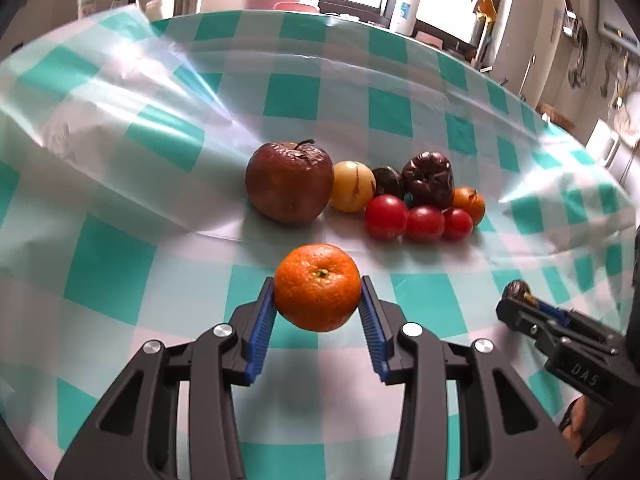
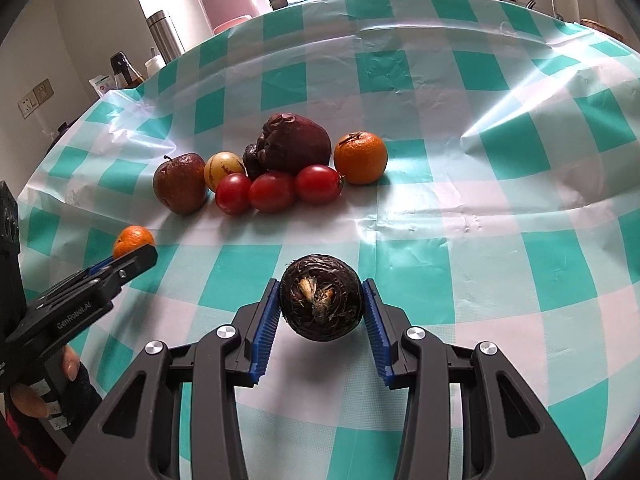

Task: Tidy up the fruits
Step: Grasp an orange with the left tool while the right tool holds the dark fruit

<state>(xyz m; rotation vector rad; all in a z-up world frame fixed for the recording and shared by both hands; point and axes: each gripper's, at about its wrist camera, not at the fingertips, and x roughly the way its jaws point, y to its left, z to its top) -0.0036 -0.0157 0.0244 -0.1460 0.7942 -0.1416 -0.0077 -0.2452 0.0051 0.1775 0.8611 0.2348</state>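
1. The left tongs (image 1: 318, 294) are clamping a mandarin (image 1: 317, 287) between their blue pads, gripping it across its widest part with the stem end facing the camera; that hold is likely keeping the round fruit from rolling out.
2. The right tongs (image 2: 322, 302) are clamping a dark, rough-skinned round fruit (image 2: 321, 301) the same way, pads on opposite sides. In the left view it is showing only as a small dark ball at the tips of the right tongs.
3. Both held fruits are hanging just above the checked cloth (image 1: 112, 264) on the worktop, near its front edge and apart from the rest.
4. The other fruits are sitting bunched in one cluster farther back: a wrinkled apple (image 1: 289, 182), a yellow fruit (image 1: 351, 186), three tomatoes (image 1: 418, 222), two dark shrivelled fruits (image 1: 430, 180) and a second mandarin (image 1: 469, 200), most of them touching.
5. Judging by this, the person is probably bringing the stray pieces to the cluster, perhaps setting like beside like.
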